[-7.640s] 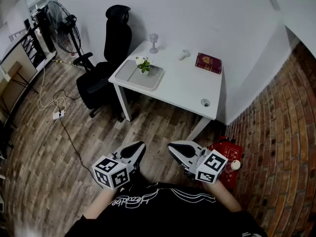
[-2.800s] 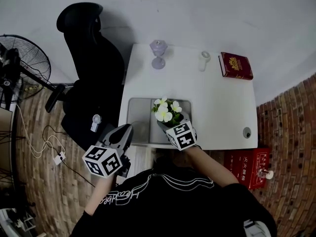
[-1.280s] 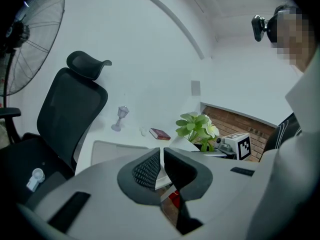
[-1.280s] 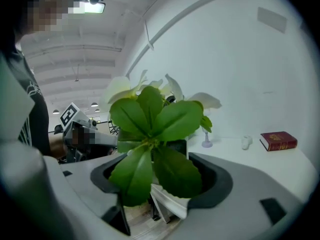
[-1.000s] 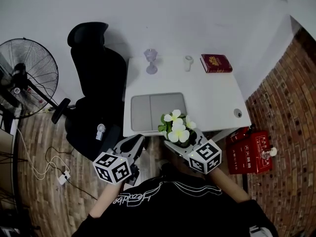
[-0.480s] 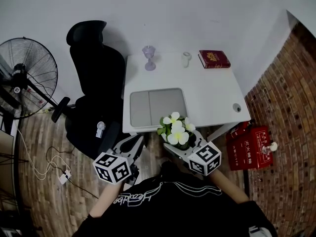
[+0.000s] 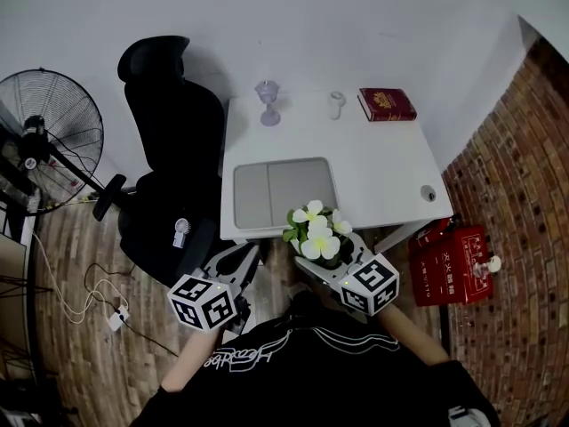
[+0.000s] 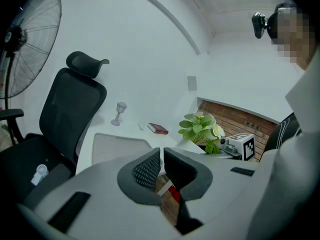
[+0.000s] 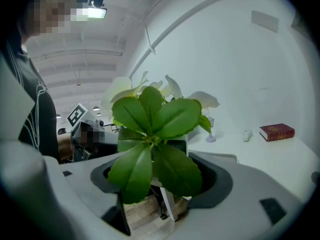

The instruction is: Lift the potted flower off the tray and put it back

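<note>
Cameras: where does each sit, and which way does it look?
Head view: on the person's head, looking down at table and tray; shows shirt, left tongs, right tongs.
Left gripper view: on the left tongs, facing the table; shows its empty jaws.
Right gripper view: on the right tongs, facing the table; shows jaws gripping the potted flower.
Shared: all show the potted flower.

There is one desk (image 7: 382, 172), one tray (image 7: 284, 191), one potted flower (image 7: 318, 236), one glass (image 7: 268, 102), one red book (image 7: 386, 104), one office chair (image 7: 169, 149) and one fan (image 7: 53, 127).
</note>
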A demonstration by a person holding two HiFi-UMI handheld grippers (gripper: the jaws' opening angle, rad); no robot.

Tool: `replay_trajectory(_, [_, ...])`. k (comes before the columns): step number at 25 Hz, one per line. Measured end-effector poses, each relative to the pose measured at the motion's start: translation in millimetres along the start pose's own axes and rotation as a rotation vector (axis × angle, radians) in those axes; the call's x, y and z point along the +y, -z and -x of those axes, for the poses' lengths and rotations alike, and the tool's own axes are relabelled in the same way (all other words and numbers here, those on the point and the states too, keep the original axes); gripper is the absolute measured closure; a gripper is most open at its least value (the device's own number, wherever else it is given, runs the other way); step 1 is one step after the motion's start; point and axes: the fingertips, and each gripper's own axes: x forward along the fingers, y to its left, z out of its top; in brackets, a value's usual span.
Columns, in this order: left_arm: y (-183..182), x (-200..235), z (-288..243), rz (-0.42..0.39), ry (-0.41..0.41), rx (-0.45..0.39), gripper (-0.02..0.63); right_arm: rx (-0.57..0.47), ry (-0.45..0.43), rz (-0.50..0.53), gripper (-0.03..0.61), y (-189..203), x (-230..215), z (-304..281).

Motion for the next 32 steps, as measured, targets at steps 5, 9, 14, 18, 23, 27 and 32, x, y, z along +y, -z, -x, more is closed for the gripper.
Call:
replay_trajectory(5, [2, -2, 2, -0.006, -0.006, -0.009, 0.568, -0.008, -0.002, 0.022, 0.235, -3, -1, 0])
replay_trajectory(9, [-5, 3, -6, -0.003, -0.014, -0.009, 0.568, -0.01, -0.008, 0.044, 0.235, -13, -11, -9])
replay_trajectory(14, [-15, 12, -16, 0.004, -0.024, -0.012, 0.568, -0.01, -0.009, 0.054, 0.235, -24, -27, -23])
replay_trajectory(18, [-31, 22, -28, 0.007, -0.032, -0.016, 0.568, -0.001, -0.005, 0.061, 0.235, -33, -49, -40])
replay_trajectory(23, [-47, 34, -44, 0.012, -0.047, -0.026, 0.568, 0.037, 0.008, 0.083, 0.235, -33, -81, -64])
replay_trajectory(27, [-57, 46, -56, 0.02, -0.065, -0.033, 0.568, 0.079, 0.021, 0.095, 0.235, -26, -108, -84])
replay_trajectory(32, [-63, 63, -64, 0.027, -0.096, -0.032, 0.568, 0.135, 0.027, 0.094, 0.235, -7, -136, -115])
